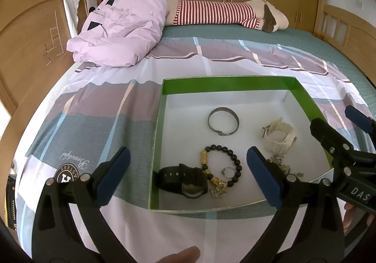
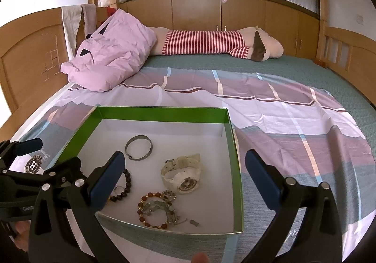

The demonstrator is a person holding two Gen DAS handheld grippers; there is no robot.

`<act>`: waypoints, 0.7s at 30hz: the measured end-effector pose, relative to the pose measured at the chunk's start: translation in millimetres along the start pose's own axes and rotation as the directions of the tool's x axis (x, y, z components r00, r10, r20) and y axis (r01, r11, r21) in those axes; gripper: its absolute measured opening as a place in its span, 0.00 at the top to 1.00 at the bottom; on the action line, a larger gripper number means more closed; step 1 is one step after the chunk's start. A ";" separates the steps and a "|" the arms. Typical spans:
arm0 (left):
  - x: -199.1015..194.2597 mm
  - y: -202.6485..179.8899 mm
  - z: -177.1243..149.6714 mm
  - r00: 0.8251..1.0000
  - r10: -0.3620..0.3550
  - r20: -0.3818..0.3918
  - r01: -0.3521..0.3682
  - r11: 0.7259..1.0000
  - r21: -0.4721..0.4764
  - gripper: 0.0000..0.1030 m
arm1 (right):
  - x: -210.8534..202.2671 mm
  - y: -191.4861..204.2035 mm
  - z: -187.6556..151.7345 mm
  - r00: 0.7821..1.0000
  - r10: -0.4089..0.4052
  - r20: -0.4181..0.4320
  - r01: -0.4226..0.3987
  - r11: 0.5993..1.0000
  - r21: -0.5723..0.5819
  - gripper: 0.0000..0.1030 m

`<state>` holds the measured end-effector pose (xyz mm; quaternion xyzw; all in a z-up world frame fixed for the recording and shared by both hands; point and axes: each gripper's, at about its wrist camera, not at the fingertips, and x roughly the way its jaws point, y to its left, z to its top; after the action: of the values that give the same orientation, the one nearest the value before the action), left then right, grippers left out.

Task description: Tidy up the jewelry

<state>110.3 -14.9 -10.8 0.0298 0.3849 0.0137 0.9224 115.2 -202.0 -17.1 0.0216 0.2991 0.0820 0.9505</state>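
Jewelry in the green box (image 1: 235, 83)
Left gripper (image 1: 188, 174) and right gripper (image 2: 185, 180) both released, empty; a ring (image 1: 227, 171), perhaps, at the black watch's (image 1: 183, 180) three o'clock.

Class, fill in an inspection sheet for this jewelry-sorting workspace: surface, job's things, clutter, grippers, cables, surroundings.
Surface: bed sheet, patterned, wrinkled.
Job's things: green box holding silver bangle, white watch, black watch, black bead bracelet, ring, brown bead bracelet.
Clutter: pink bedding, striped plush toy.
Grippers: left gripper and right gripper both open, holding nothing, above the box's near edge.
Cables: nothing seen.
Surroundings: wooden cabinets, headboard.
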 end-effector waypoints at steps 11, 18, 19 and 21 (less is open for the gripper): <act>1.7 -0.1 -1.5 1.000 -0.003 -0.003 0.003 1.000 -0.004 0.03 | 0.2 -0.2 0.2 1.000 0.003 -0.001 -0.003 1.000 0.000 0.01; 2.5 -0.5 -2.4 1.000 -0.003 -0.007 0.003 1.000 -0.005 0.03 | 0.4 0.0 0.3 1.000 0.003 -0.003 -0.003 1.000 -0.002 0.01; 2.5 -0.9 -3.0 1.000 -0.002 -0.007 0.002 1.000 -0.004 0.03 | 0.5 -0.1 0.3 1.000 0.004 -0.003 -0.004 1.000 -0.003 0.01; 2.7 -0.6 -2.7 1.000 -0.002 -0.007 0.002 1.000 -0.004 0.03 | 0.5 0.4 0.4 1.000 0.002 -0.002 -0.002 1.000 -0.003 0.01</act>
<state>110.3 -15.3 -14.6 0.0274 0.3880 0.0139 0.9212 115.8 -201.5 -17.0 0.0204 0.2998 0.0836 0.9501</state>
